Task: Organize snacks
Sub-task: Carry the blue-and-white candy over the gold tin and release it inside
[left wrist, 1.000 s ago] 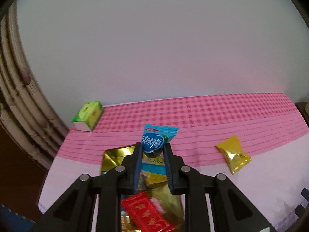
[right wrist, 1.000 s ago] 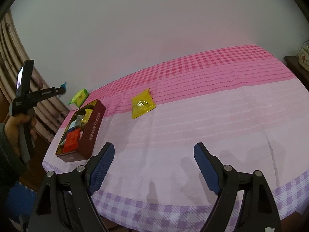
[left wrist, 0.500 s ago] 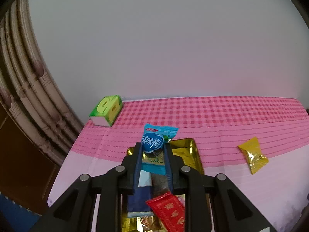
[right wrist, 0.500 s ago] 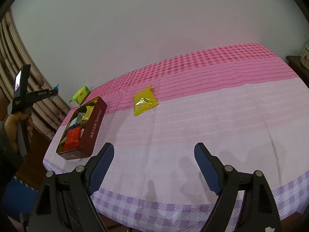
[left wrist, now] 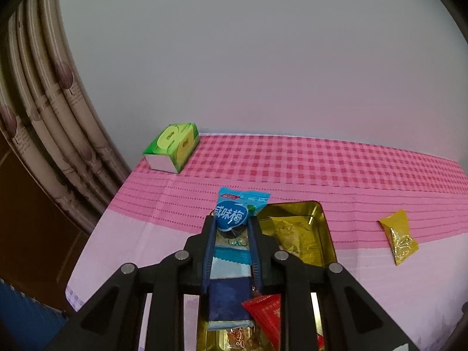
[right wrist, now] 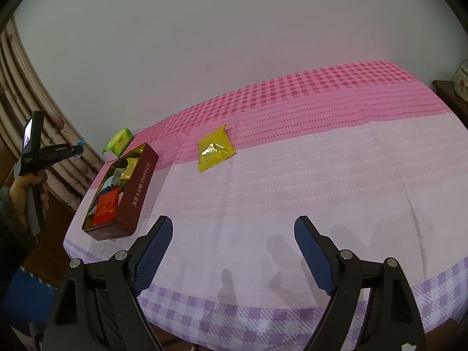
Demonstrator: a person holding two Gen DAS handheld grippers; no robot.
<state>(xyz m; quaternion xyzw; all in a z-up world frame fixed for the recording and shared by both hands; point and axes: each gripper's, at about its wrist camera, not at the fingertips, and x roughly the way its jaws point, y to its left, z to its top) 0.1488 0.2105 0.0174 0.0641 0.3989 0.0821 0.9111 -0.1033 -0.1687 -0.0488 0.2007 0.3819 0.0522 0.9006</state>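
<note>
Since 1 s ago, left tongs (left wrist: 231, 228) have swung leftward w/ their load, so the gold tin (left wrist: 320, 219) now sits right of centre in left wrist view, and the green box (left wrist: 172, 146) shows larger at the far left corner of the cloth. Left tongs: closed tight on a blue snack packet (left wrist: 234, 219), packet upright, top sticking out past the tips, held in the air at the tin's left rim. Right tongs (right wrist: 232, 244): wide open, nothing in them, low over the pale front part of the worktop (right wrist: 321, 181). Tin contents: red packet (right wrist: 106, 207), dark blue packet (left wrist: 226, 301), yellow packets (left wrist: 295, 239), others unclear. Tin exterior maroon, lettered side facing right tongs. Loose yellow packet (right wrist: 215, 152): flat on cloth, right of tin, well apart from it, at the edge of the pink band. Curtain (left wrist: 52, 122) beyond worktop's left end.
</note>
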